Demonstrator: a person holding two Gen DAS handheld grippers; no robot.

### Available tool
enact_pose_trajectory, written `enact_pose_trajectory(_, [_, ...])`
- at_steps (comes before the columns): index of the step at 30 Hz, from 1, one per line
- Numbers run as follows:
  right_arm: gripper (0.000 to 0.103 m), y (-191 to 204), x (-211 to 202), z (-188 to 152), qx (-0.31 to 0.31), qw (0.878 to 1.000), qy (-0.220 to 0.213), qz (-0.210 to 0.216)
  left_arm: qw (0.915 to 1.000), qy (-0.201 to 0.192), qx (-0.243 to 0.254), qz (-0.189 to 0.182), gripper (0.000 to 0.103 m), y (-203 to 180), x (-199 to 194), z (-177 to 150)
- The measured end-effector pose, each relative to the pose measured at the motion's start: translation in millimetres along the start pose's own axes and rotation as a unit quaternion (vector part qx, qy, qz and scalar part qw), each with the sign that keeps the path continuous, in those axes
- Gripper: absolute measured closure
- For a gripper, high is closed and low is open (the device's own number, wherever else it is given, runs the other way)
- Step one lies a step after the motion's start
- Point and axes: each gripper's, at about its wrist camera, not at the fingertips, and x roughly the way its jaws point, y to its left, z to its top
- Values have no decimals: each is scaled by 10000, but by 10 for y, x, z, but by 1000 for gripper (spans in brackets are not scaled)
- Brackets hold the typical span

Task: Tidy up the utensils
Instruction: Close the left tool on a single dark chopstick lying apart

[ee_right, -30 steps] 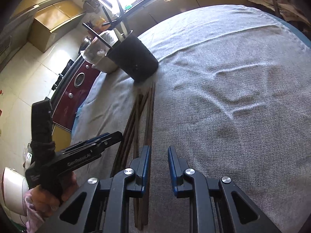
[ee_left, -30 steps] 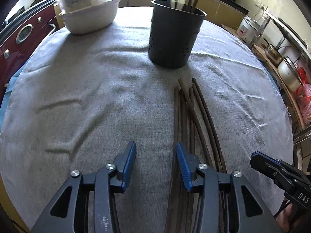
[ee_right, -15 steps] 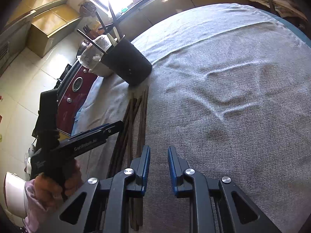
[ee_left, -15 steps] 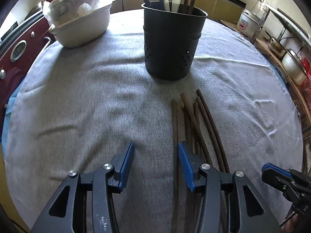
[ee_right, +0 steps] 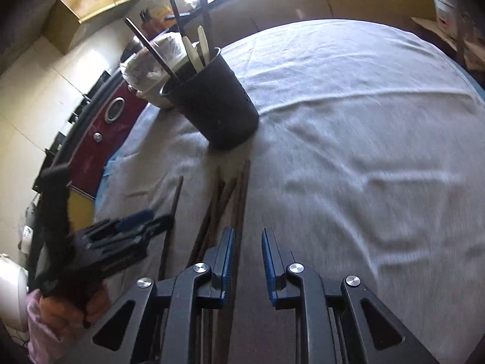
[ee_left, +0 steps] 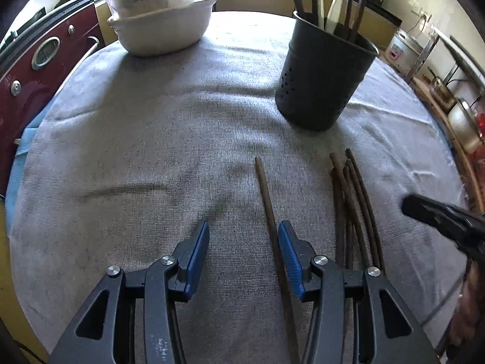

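Round table [ee_left: 127, 139] covered by a grey cloth [ee_right: 363, 127]; creases visible across it.

White bowl [ee_left: 163, 27] at the far left edge, holding plastic-wrapped contents.

Black perforated utensil holder [ee_left: 321, 82] stands upright on the cloth, far right of centre in the left wrist view. Dark chopsticks and pale utensil handles stick out of its top.

Left gripper [ee_left: 244, 242]: jaws apart, nothing pressed between the blue pads. Points down at the cloth.

Right gripper [ee_right: 248, 248]: jaws narrowly apart, pads clamp nothing; bare cloth shows in the gap.

Bundle of dark brown chopsticks [ee_left: 354, 200] lies flat on the cloth, near side of the holder, tips toward it; some cross each other. In the right wrist view the bundle runs under the right gripper's left finger.

Single chopstick [ee_left: 266, 194] lies apart, left of the bundle, passing just inside the left gripper's right finger; contact cannot be told.
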Motion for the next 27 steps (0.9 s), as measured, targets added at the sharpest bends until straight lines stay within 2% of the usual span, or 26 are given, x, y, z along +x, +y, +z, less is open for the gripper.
enact_pose_trajectory(7, [83, -15, 307, 430, 312, 9991, 261, -133, 9998, 4, -105, -196, 55, 137, 53, 233])
enact_pose_trajectory(12, [83, -23, 484, 561, 552, 9977, 336, -195, 9988, 90, -204, -432, 55, 139, 136, 355])
enact_pose_trajectory(14, [83, -10, 550, 577, 602, 9973, 340, -237, 9985, 93, -229, -495, 58, 115, 168, 391])
enact_pose_trajectory(16, [83, 6, 591, 585, 605, 9972, 305, -311, 9982, 144, -211, -546, 68, 100, 212, 409])
enact_pose_trajectory(18, [82, 47, 625, 581, 520, 9974, 293, -404, 9985, 114, -171, -512, 69, 91, 204, 371])
enact_pose_trajectory(20, [87, 105, 632, 574, 355, 9974, 282, -553, 9985, 107, -159, -519, 75, 86, 205, 369])
enact_pose_trajectory(22, [95, 132, 637, 563, 173, 9963, 287, -788, 9985, 124, -137, -506, 85, 88, 211, 359])
enact_pose_trajectory(27, [97, -14, 499, 552, 133, 9935, 231, -1103, 9982, 199, -129, -552, 85, 201, 180, 325])
